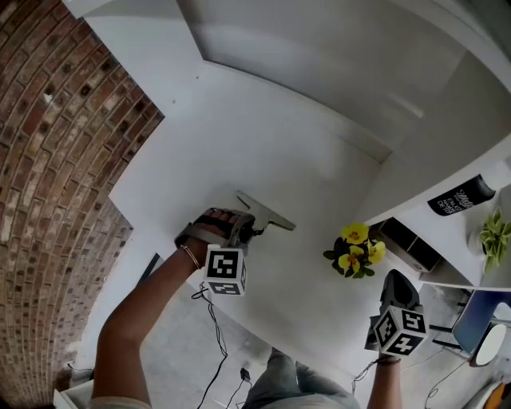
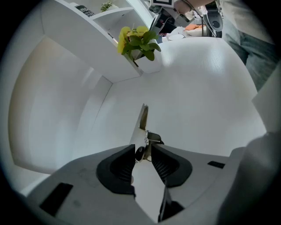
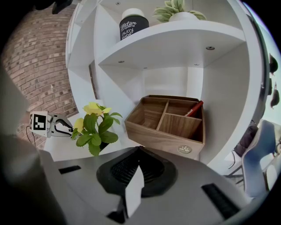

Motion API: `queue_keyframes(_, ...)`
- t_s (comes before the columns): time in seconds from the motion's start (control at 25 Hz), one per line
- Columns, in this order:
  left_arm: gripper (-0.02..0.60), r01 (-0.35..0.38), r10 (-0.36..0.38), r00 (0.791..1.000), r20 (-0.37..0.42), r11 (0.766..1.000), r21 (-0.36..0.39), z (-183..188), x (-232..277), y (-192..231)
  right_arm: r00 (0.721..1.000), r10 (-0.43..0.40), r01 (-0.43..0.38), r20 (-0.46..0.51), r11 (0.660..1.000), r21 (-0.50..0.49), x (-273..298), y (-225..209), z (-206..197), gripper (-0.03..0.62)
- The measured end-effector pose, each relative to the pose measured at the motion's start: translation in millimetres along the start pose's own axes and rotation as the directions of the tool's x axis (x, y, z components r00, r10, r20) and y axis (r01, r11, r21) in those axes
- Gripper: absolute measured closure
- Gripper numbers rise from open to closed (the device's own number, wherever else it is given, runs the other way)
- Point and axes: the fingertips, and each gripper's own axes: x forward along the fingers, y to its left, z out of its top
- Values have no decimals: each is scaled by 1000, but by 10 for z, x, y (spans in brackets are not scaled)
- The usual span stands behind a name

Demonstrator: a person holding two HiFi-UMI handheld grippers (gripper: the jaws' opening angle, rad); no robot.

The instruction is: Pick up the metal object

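The metal object (image 1: pixel 267 212) is a thin pale metal strip with a small dark fitting, over the white table (image 1: pixel 239 136) near its front edge. My left gripper (image 1: pixel 254 230) is shut on the fitting end. In the left gripper view the strip (image 2: pixel 143 117) runs straight ahead from between the closed left gripper (image 2: pixel 144 151). Whether the strip rests on the table or hangs just above it I cannot tell. My right gripper (image 1: pixel 394 279) hangs off the table's front right corner, shut and holding nothing; in its own view the right gripper (image 3: pixel 138 154) shows the pads pressed together.
A potted yellow flower (image 1: pixel 355 252) stands between the two grippers. To the right is a white shelf unit with a wooden organizer box (image 3: pixel 169 121), a black jar (image 3: pixel 133 24) and a green plant (image 3: pixel 178 11). A brick wall (image 1: pixel 56 160) runs along the left.
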Motion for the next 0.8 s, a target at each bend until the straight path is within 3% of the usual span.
queue_keyframes(0.8,509,-31,31,999,14,999,19,68,16,80,1000,-19,19,3,1000,3,-87,-71,20,593)
